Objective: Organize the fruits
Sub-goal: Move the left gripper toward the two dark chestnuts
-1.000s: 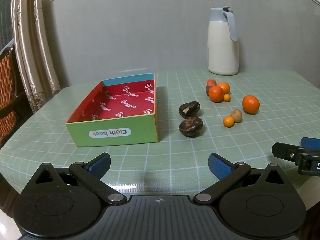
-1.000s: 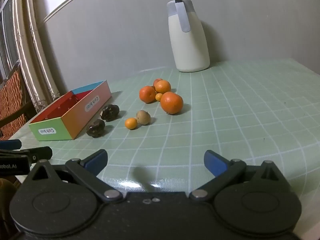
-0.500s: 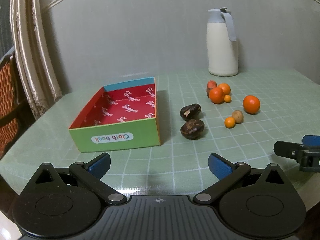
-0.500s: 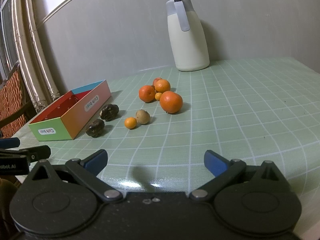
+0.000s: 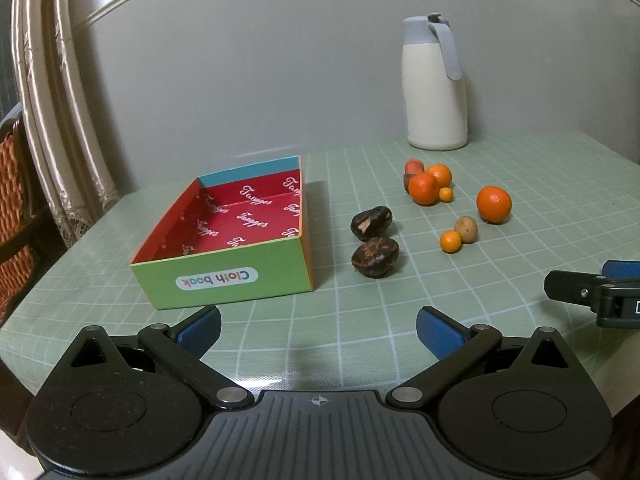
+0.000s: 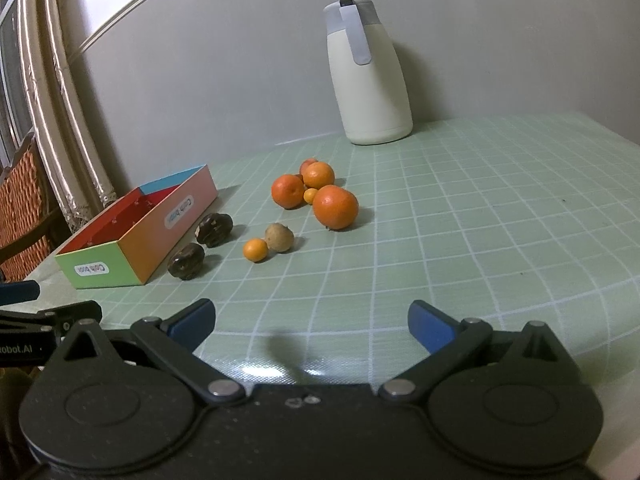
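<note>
Left gripper [image 5: 319, 330] wide open, empty, nearer the box [image 5: 224, 236] than before, right gripper [image 6: 311, 326] equally spread, unmoved.

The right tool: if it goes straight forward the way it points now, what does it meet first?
Probably the lone large orange. The right tool is open, with bare tablecloth ahead of it. The brown fruit lies nearer but left of the line; depth is uncertain.

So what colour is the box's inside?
Red with white script lettering on the box floor; clearest in the left wrist view.
</note>
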Tool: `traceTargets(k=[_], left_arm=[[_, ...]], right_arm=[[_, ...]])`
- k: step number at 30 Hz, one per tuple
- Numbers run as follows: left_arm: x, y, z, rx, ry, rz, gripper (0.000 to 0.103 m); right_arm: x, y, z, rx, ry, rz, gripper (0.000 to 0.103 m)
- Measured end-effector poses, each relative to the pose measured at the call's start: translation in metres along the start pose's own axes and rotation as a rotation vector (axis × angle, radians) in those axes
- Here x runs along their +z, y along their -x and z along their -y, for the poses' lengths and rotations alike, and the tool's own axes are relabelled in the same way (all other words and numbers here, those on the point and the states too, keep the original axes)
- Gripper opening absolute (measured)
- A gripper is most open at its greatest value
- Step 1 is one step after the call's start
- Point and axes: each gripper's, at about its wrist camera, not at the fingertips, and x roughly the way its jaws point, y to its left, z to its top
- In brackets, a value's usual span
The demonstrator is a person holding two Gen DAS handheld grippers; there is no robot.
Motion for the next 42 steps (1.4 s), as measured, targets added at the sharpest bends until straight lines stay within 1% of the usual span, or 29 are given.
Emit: traceTargets(k=[3,5,12,20,23,29,34,42], left_arm=[[0.0,0.0,0.0,0.001,-0.002,0.001,0.103],[0.0,0.0,0.0,0.001,-0.002,0.002,0.103],[0.002,0.0,0.003,0.006,-0.01,0.009,0.103],[0.009,0.002,0.011,0.029,-0.074,0.046,0.103],[0.014,-0.001,0.014,0.023,-0.082,0.043,0.103],[0.021,-0.01,0.022,0.019,-0.101,0.04,0.103],[0.026,-0.02,0.029,0.016,-0.127,0.035,0.103],[0.031,-0.037,0.038,0.027,-0.164,0.037,0.103]], right_arm=[[0.0,0.0,0.001,0.004,-0.012,0.005,0.103],[0.0,0.0,0.001,-0.016,0.014,-0.002,0.103],[0.0,0.002,0.002,-0.016,0.019,0.026,0.103],[0.001,0.006,0.004,-0.011,0.007,0.051,0.103],[0.001,0.009,0.005,-0.012,0.003,0.069,0.103],[0.005,0.01,0.013,-0.016,-0.068,0.058,0.103],[0.008,0.012,0.022,-0.024,-0.124,0.075,0.103],[0.011,0.012,0.036,-0.048,-0.174,0.082,0.103]])
